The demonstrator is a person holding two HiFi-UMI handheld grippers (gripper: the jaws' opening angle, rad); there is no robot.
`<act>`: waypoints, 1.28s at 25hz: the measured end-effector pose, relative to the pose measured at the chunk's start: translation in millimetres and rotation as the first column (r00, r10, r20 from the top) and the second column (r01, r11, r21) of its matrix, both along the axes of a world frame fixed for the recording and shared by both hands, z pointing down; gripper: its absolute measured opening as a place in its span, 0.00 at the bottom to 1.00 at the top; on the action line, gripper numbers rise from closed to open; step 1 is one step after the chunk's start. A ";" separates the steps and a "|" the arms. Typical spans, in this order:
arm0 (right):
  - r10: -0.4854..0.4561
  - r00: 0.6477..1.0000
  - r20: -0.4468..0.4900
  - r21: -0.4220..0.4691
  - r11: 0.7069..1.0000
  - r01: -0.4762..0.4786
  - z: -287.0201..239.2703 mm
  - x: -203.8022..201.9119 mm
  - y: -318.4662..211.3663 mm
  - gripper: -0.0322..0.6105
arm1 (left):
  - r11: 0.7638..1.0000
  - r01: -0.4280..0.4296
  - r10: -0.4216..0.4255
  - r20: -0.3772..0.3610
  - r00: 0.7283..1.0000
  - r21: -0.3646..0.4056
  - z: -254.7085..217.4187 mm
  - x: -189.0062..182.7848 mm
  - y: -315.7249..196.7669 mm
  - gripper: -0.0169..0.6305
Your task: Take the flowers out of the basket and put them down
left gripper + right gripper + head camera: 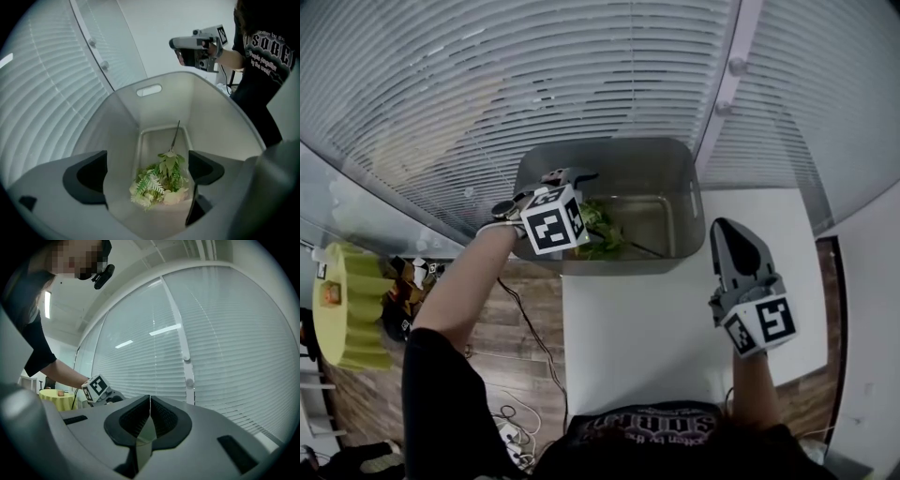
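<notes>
Head view: grey basket [609, 150] is sitting at the far end of the white desk [637, 328], right up against the window blinds [534, 66]. The flowers [598, 230] are lying inside it, on the bottom, near the L wall. Left gripper [572, 211] is reaching over the basket's L rim, with its marker cube facing up. Right gripper [731, 234] is hovering over the desk just beside the basket's R end, pointing toward the window and well apart from the flowers. A yellow-covered table [347, 305] is standing on the wood floor at far L.

Left gripper view: looking down into the basket. The left fingers [89, 176] are standing wide open, and the pads aren't touching anything. The flowers are lying on the basket floor below the gap, closer to the R finger: green leaves, fern fronds and pale blooms nearest the camera, with the thin dark stem [176, 133] pointing away toward the wall with the handle slot. The right gripper is showing beyond the basket's far rim, held in the person's hand.

Right gripper view: the right fingers [166, 418] are pressed together, closed on nothing. They're aiming at the blinds. The left gripper and the person's forearm are showing at L.
</notes>
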State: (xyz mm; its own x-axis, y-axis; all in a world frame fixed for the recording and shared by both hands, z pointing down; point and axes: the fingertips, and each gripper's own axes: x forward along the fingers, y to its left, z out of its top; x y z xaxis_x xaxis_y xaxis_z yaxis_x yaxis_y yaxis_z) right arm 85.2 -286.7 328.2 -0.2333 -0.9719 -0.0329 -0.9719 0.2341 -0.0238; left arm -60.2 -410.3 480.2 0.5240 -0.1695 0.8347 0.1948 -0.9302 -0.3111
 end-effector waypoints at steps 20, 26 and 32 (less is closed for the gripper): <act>0.065 0.998 0.010 -0.036 0.997 -0.064 15.8 36.4 -3.8 0.10 | 0.988 -0.134 0.155 0.353 0.923 -0.083 123.6 -3.4 -1.8 0.86; 0.057 0.998 0.011 -0.046 0.997 -0.057 19.8 32.8 -5.6 0.10 | 0.986 -0.145 0.166 0.396 0.903 -0.085 144.7 -7.2 -1.9 0.85; 0.057 0.998 0.008 -0.051 0.997 -0.057 22.0 34.6 -6.7 0.10 | 0.978 -0.188 0.207 0.447 0.870 -0.087 159.4 -12.3 1.7 0.77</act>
